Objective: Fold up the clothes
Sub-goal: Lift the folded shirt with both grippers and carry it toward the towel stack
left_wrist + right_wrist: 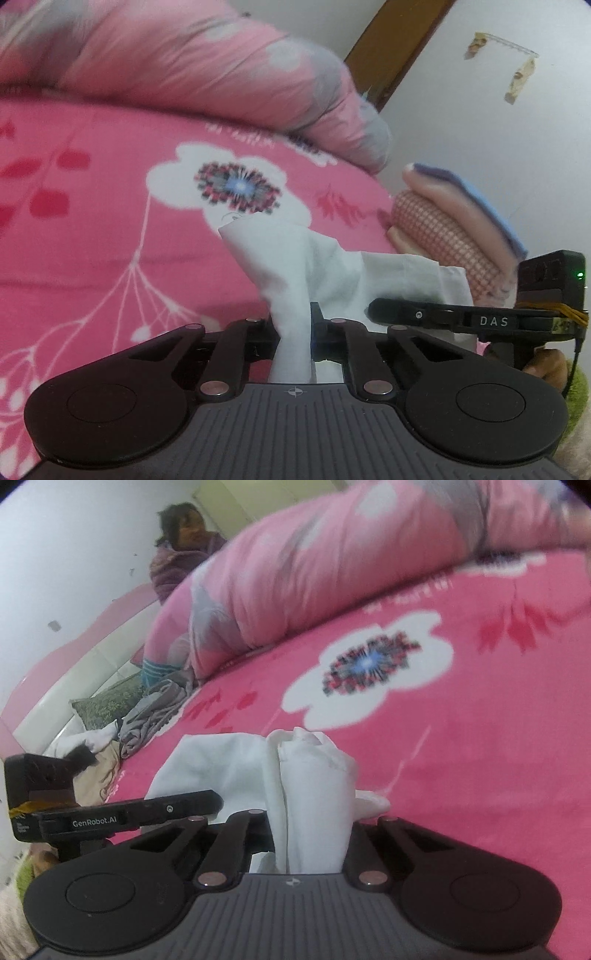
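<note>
Both views reach you evenly and softly lit, with no glare. Fisheye distortion bows the pink bedsheet [110, 221] and darkens the corners. Motion blur smears the quilt [314, 572] and flower print; the near gripper bodies stay sharp, casting only faint shadows.

Both wrist cameras sit low, close over the pink bedsheet [110, 221], looking forward along their fingers; both share the white cloth [295, 266], the sheet's flower and the rolled quilt [314, 572]
</note>
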Demonstrator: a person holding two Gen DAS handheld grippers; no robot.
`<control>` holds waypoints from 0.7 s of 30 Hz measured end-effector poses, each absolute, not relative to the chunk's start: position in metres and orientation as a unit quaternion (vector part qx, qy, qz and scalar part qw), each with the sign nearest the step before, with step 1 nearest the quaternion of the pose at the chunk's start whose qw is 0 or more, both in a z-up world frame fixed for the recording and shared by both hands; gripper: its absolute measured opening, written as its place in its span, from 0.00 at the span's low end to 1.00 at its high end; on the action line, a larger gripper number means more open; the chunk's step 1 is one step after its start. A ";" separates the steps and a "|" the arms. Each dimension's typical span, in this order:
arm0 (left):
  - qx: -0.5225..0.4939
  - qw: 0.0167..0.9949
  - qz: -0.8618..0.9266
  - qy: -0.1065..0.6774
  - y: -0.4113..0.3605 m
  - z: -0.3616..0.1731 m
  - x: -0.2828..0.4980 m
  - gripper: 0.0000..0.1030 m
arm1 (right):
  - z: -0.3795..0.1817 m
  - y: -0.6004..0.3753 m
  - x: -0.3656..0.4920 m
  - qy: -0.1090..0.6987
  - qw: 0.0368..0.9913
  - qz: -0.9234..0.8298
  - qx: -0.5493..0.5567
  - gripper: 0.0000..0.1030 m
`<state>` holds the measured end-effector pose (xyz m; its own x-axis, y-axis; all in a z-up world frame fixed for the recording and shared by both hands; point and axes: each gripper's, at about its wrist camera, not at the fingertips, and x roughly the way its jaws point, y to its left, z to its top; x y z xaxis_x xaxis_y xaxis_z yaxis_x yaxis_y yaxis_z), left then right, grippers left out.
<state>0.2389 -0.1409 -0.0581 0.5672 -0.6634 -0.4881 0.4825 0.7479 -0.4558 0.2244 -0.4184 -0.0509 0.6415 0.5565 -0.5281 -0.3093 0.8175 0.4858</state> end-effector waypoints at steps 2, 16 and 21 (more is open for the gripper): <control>-0.126 0.882 -0.329 0.314 -0.142 -0.048 0.227 0.10 | -0.038 -0.414 0.213 0.332 0.898 0.241 0.160 0.06; -0.080 0.908 -0.349 0.219 -0.149 0.006 0.148 0.10 | 0.030 -0.389 0.121 0.246 0.945 0.205 0.063 0.06; -0.059 0.914 -0.356 0.184 -0.150 0.021 0.123 0.10 | 0.047 -0.382 0.093 0.217 0.956 0.194 0.041 0.06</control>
<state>0.1228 -0.1499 0.0209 0.6790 -0.6723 -0.2949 0.6287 0.7399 -0.2392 0.0931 -0.3818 0.0472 0.8309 0.3888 -0.3980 -0.3532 0.9213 0.1627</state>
